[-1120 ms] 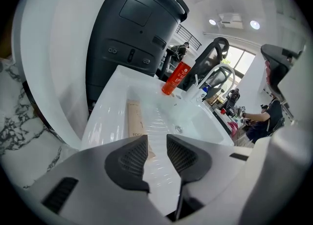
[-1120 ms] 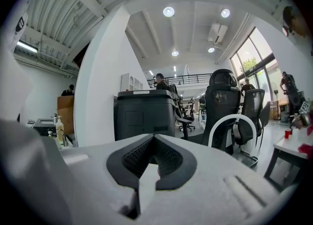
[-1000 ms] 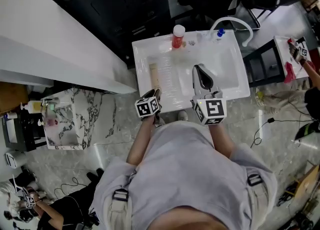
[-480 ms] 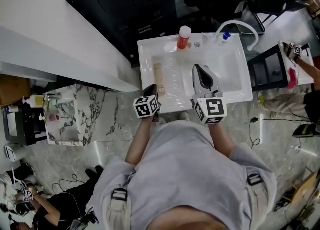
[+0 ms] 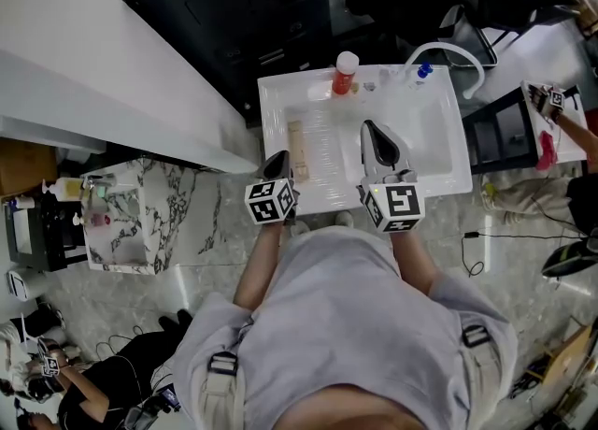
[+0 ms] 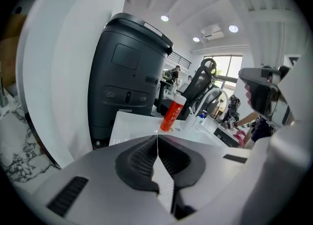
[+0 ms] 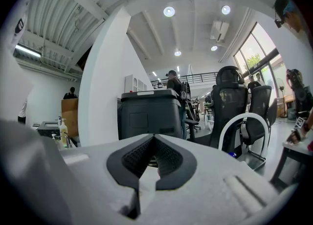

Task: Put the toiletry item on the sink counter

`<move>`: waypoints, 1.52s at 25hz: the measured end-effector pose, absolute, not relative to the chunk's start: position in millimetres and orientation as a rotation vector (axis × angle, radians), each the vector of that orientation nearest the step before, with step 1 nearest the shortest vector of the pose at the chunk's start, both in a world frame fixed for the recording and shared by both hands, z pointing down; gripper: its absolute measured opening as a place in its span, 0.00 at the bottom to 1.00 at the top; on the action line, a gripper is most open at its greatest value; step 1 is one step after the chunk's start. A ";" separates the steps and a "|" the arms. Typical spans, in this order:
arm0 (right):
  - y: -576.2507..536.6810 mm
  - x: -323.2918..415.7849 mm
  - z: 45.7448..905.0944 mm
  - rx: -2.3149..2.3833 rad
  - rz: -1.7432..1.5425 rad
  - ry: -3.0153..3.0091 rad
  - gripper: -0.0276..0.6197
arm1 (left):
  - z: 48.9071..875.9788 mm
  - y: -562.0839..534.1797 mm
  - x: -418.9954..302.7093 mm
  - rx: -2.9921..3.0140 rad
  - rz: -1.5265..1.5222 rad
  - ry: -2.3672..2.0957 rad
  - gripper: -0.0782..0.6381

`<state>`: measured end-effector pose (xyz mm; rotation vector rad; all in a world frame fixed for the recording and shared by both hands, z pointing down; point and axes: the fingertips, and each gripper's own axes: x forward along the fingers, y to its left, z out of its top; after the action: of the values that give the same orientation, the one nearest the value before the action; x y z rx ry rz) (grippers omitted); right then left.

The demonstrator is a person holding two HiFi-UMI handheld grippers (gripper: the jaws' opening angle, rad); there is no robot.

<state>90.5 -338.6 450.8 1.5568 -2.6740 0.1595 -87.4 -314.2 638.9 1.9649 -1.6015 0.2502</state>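
Fingers (image 6: pixel 139 160) of the left gripper (image 6: pixel 157 143) have just closed together on nothing; the right gripper (image 7: pixel 153 146) is also closed and empty. The pale tube (image 5: pixel 297 144) lies flat on the sink counter (image 5: pixel 273 112), left side. Back away without nudging it.

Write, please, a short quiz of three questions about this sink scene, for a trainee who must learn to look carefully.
1. True or false: the orange bottle lies flat in the basin of the sink.
2. What is between the jaws of the left gripper? A) the orange bottle B) nothing C) the faucet
3. Where does the flat beige item lie?

Key
1. False: it stands upright on the back rim.
2. B: the jaws have just been closing and now meet with nothing between them.
3. On the left part of the sink top, just ahead of the left gripper.
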 end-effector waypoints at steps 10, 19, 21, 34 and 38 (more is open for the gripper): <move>-339.2 92.1 450.0 1.572 0.166 -2.679 0.05 | 576.2 -326.0 -93.1 2.059 0.149 -1.686 0.12; -335.9 93.2 446.9 1.585 0.164 -2.683 0.05 | 528.3 -323.0 -101.0 2.127 0.075 -1.764 0.12; -335.2 92.5 446.7 1.583 0.165 -2.685 0.05 | 516.8 -323.0 -100.8 2.147 0.058 -1.776 0.12; -330.5 91.0 440.0 1.591 0.146 -2.703 0.05 | 460.7 -316.3 -99.8 2.247 -0.053 -1.826 0.12; -328.6 90.3 436.2 1.594 0.134 -2.707 0.05 | 443.2 -312.7 -99.8 2.281 -0.074 -1.848 0.12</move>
<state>90.3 -328.6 436.2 1.5938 -2.7073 0.1345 -99.8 -312.7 443.2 2.2806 -1.8484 -0.0740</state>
